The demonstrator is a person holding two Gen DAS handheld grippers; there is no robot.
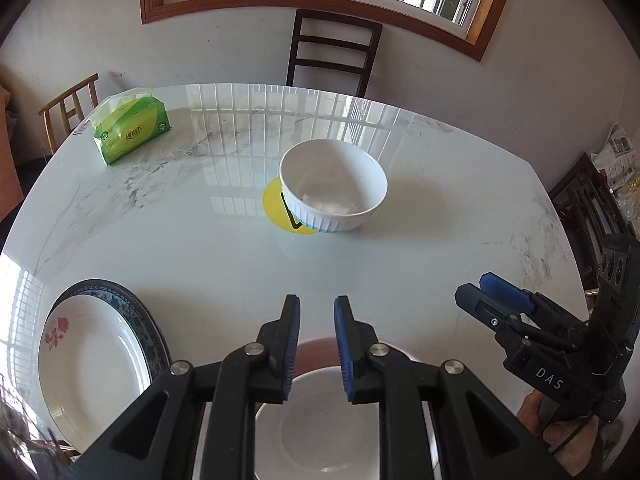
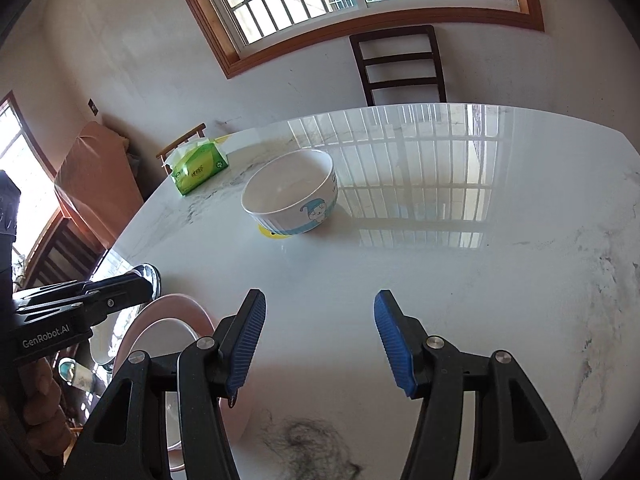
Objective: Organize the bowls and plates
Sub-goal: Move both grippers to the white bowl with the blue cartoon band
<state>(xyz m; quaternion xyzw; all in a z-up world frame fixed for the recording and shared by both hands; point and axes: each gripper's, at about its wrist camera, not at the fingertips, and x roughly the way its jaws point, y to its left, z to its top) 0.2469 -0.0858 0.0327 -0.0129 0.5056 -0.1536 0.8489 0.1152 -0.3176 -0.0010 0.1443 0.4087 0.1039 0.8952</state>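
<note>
Nearest: left gripper (image 1: 317, 344), ribbed blue pads parted by a narrow gap, nothing between them, hanging over a pink-rimmed plate (image 1: 320, 416) with a smooth white well. Just left of that plate, a glossy white rose-printed plate (image 1: 92, 364) stacked on a dark blue patterned one (image 1: 154, 338). Right of the pink-rimmed plate, right gripper (image 2: 320, 340), black-framed, blue pads spread wide, empty, above bare polished marble table (image 2: 460, 280). Farther beyond the plate, mid-table, a round fluted white bowl (image 1: 333, 186) with a blue cartoon, sitting partly on a flat yellow disc (image 1: 276, 208). Farthest, toward the left corner, a soft green tissue pack (image 1: 130, 128).
</note>
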